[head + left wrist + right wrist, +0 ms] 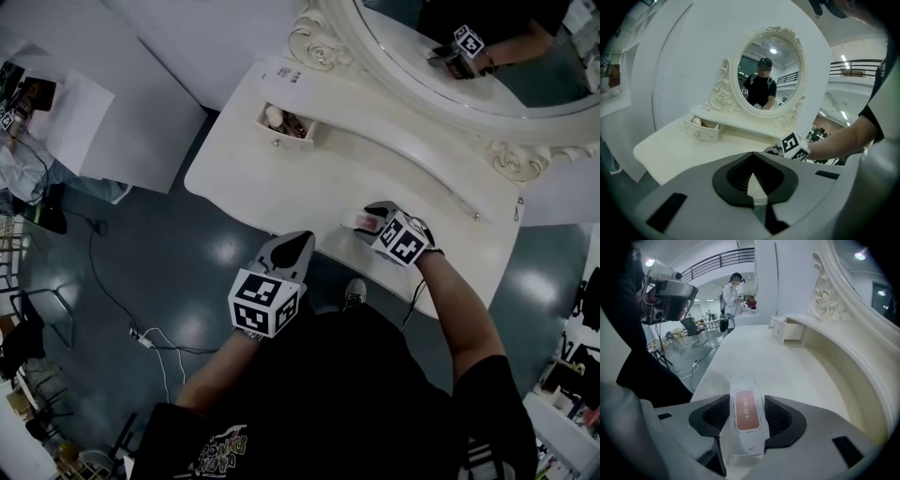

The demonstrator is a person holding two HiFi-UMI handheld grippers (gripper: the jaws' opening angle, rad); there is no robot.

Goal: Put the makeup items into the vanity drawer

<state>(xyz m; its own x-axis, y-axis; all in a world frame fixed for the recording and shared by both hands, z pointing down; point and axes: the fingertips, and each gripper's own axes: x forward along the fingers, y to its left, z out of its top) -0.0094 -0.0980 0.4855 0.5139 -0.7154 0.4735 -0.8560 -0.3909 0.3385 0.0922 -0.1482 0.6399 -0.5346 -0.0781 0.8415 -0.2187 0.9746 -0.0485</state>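
The open drawer (281, 137) already holds items; well apart from it, the right claw (747, 416) grips a slim makeup box (745, 380) on the surface (309, 178), and the left claw (753, 180) is closed and empty.

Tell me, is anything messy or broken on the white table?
Nothing looks spilled or broken. The only stray thing is a white box with a red label. It lies flat on the table between the jaws of the right gripper, well away from the little drawer, which stands open.
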